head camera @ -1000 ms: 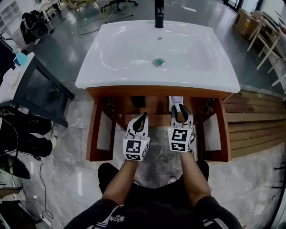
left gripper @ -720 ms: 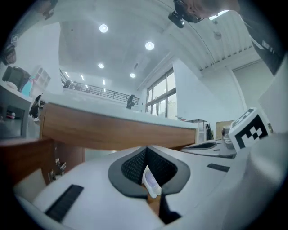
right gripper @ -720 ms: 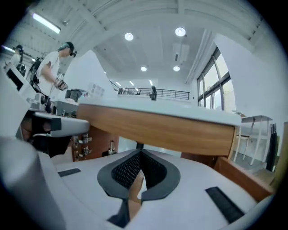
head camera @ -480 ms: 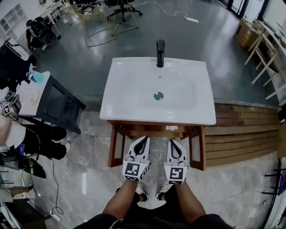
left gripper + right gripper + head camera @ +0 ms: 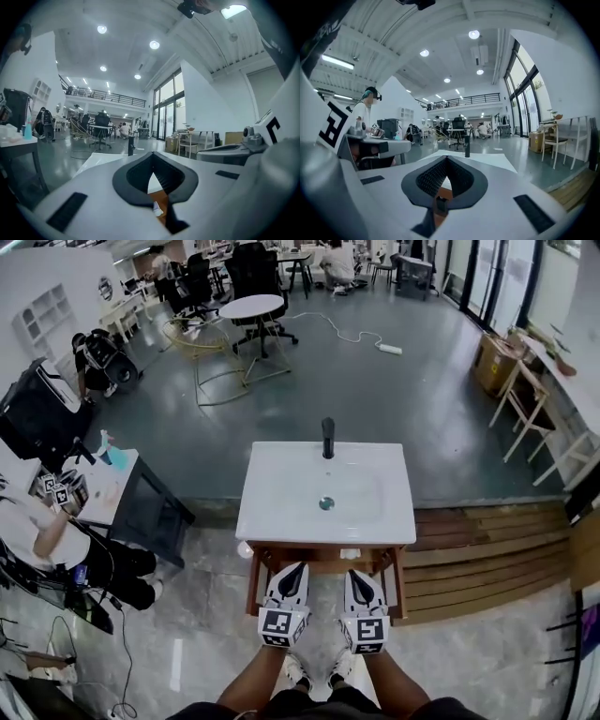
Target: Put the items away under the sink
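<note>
The left gripper (image 5: 152, 157) is seen with its jaws brought together. Only a narrow hollow is left between the dark pads (image 5: 131, 176), and nothing is held there. Through that hollow, brown wood and a strip of white are glimpsed. Beyond the tips lies the white sink (image 5: 98, 161), with the black faucet (image 5: 130, 146) upright at its far edge. The right gripper (image 5: 204, 154) is seen alongside on the right. At the near left, a blue bottle (image 5: 28, 131) is carried on a table (image 5: 16, 143). Far off, a round table (image 5: 101, 126) and tall windows (image 5: 168, 108) can be made out.
</note>
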Demonstrator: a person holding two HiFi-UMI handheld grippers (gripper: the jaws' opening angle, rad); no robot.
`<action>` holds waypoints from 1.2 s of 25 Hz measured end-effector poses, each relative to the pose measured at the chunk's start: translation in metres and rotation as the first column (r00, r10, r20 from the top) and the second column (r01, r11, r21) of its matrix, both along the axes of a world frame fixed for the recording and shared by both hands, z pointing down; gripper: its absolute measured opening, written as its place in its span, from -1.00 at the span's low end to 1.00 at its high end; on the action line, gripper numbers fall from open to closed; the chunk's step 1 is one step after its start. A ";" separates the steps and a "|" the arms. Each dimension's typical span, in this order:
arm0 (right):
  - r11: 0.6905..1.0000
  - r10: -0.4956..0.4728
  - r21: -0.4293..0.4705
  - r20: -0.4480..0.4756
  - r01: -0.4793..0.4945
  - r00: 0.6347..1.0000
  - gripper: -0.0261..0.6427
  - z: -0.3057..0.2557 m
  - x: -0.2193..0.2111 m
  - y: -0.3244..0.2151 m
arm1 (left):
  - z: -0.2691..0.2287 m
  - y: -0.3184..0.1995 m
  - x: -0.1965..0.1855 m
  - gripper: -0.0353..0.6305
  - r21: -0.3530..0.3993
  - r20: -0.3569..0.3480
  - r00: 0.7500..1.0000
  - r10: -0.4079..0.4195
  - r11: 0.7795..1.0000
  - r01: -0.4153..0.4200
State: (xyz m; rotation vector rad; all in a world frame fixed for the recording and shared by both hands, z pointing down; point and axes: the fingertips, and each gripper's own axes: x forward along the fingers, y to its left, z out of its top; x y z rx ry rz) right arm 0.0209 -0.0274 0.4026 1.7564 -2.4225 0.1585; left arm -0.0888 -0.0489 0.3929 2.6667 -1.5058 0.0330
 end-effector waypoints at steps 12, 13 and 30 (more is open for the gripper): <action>0.996 -0.019 0.085 -0.024 0.021 1.000 -0.85 -0.033 0.025 0.044 | -0.023 0.055 0.023 -0.88 0.044 0.061 0.998 0.013 0.999 -0.016; 0.996 -0.019 0.089 -0.030 0.022 0.999 -0.85 -0.040 0.017 0.042 | -0.029 0.053 0.016 -0.88 0.051 0.057 0.998 0.015 0.999 -0.018; 0.997 -0.012 0.073 -0.060 0.016 0.998 -0.85 -0.061 -0.009 0.044 | -0.046 0.047 -0.005 -0.88 0.040 0.090 0.996 0.023 0.999 -0.027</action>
